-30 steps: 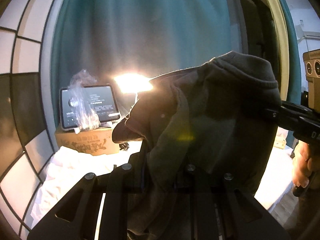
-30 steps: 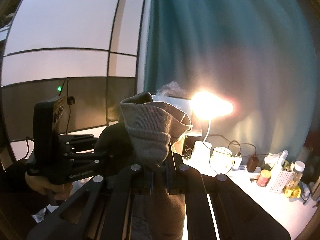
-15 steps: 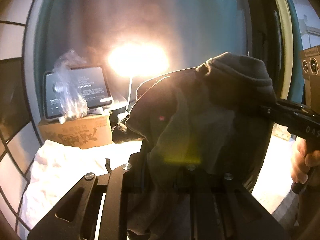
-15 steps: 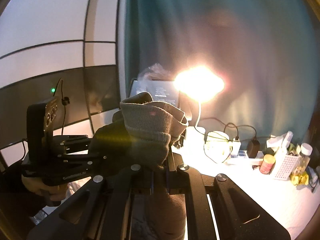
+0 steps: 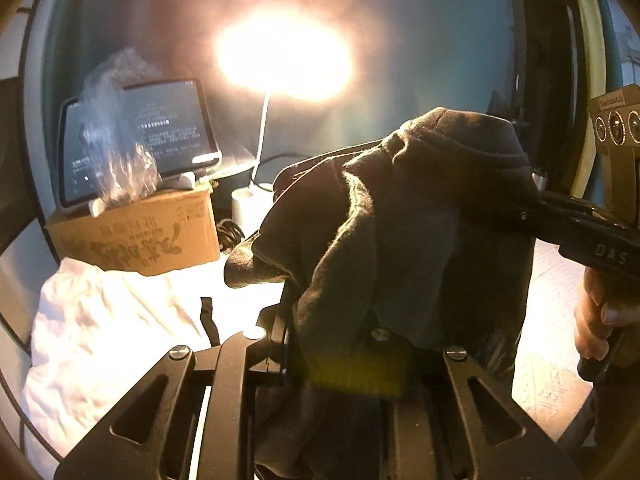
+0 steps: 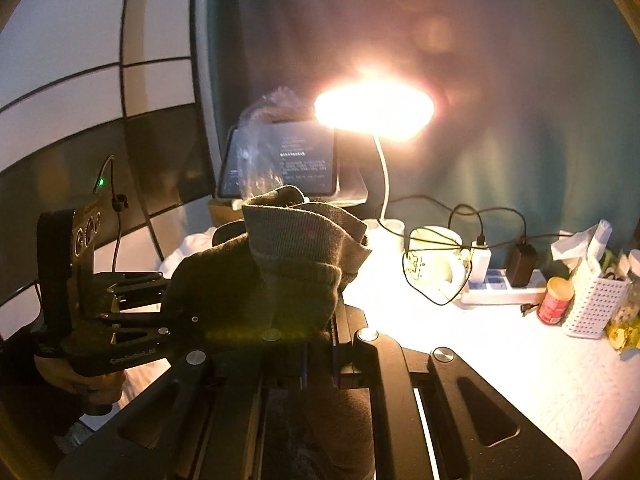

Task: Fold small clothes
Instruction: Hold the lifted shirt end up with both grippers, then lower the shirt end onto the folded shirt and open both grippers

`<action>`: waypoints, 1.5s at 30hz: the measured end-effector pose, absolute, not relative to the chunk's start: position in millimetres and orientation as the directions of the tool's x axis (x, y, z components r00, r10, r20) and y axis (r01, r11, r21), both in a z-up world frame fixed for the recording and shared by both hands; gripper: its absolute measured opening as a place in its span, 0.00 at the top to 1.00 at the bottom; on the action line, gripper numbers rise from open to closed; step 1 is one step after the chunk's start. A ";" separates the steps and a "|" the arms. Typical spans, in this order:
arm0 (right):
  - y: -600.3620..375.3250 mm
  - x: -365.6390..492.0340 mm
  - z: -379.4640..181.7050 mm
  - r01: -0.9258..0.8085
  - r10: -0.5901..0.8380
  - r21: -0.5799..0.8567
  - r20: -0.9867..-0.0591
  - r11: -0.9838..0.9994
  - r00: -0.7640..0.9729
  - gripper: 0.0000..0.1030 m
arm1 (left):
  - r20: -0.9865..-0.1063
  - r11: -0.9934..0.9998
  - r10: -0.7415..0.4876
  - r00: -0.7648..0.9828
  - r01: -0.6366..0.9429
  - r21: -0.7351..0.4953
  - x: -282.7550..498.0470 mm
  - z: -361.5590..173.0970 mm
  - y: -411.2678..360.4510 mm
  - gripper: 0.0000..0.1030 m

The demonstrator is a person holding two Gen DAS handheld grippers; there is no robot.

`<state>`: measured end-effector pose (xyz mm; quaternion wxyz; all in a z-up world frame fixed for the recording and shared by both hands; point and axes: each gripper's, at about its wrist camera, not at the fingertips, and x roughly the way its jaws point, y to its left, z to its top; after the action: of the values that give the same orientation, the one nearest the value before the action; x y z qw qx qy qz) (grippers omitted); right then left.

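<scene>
Lamplit desk (image 6: 500,360), grippers level, sock (image 6: 296,264) clamped

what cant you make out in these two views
- Left wrist view: left gripper fingertips, buried under the dark garment.
- Right wrist view: right gripper fingertips, under the same garment.
- Both views: lamp head, lost in glare.
- Tablet text, too small.

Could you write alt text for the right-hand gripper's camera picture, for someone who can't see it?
A dark sock is held up between two black hand-held grippers, the right gripper clamped on its ribbed cuff and the left gripper gripping it from the left. Behind, a glaring desk lamp lights a white table with a tablet and mug.
</scene>
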<state>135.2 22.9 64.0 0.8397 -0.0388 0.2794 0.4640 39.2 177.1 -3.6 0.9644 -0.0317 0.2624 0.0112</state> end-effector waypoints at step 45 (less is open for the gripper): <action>78.2 276.1 -101.7 -0.607 0.643 0.418 -0.736 0.676 0.210 0.91 | -0.762 0.984 -0.029 0.647 -0.114 -0.135 159.4 -112.6 243.0 0.78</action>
<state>276.1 78.2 -101.7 0.7775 0.0188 0.4833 0.4018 159.4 243.0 -112.6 0.9033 -0.0854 0.4197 0.0234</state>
